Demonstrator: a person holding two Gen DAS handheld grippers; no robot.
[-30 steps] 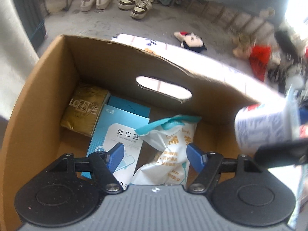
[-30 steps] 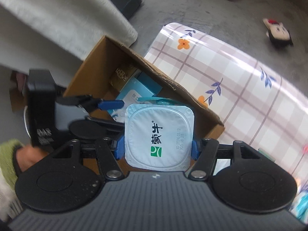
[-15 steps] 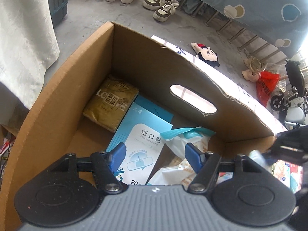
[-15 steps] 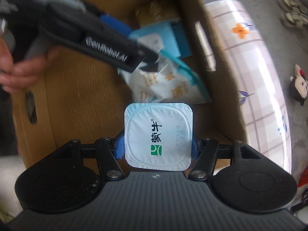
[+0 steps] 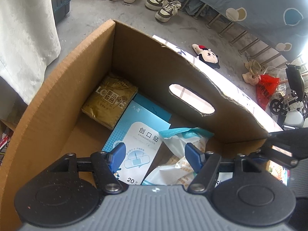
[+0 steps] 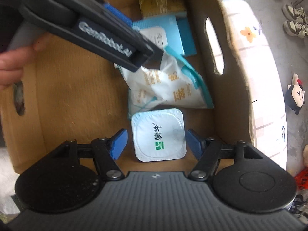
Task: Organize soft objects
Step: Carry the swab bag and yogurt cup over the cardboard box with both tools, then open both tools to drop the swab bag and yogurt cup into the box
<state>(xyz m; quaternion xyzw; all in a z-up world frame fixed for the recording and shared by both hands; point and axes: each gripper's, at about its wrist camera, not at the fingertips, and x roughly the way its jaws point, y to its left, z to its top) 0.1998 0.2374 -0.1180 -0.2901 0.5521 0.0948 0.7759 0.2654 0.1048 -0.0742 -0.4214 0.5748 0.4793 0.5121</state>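
Yogurt cup [image 6: 158, 134], square with a foil lid, sits on the floor of the cardboard box [image 6: 63, 88] near its corner, just below the white-and-teal snack bag [image 6: 169, 84], whose edge it seems to touch. The right claw [image 6: 156, 144] points straight down over it with its jaws opening; the blue pads stand clear of the cup on both sides, so nothing is gripped. The left claw [image 5: 155, 155], held in a person's hand [image 6: 11, 65], hangs over the box with its jaws fairly wide and empty, above the snack bag [image 5: 179, 154] and a blue-and-white bandage box [image 5: 138, 144]. A gold tissue pack [image 5: 111, 102] lies in the far corner.

By the look of it, the cup is light, with thin plastic walls that would give under a hard squeeze and a foil lid that could puncture or peel; it is best taken across two opposite flat sides, below the rim, with gentle pressure. The snack bag looks soft, crinkly and slippery, likely to sag from one corner; a pinch on its sealed teal edge or across its middle would hold better. The tissue pack should compress easily and can be gripped across its narrow width.
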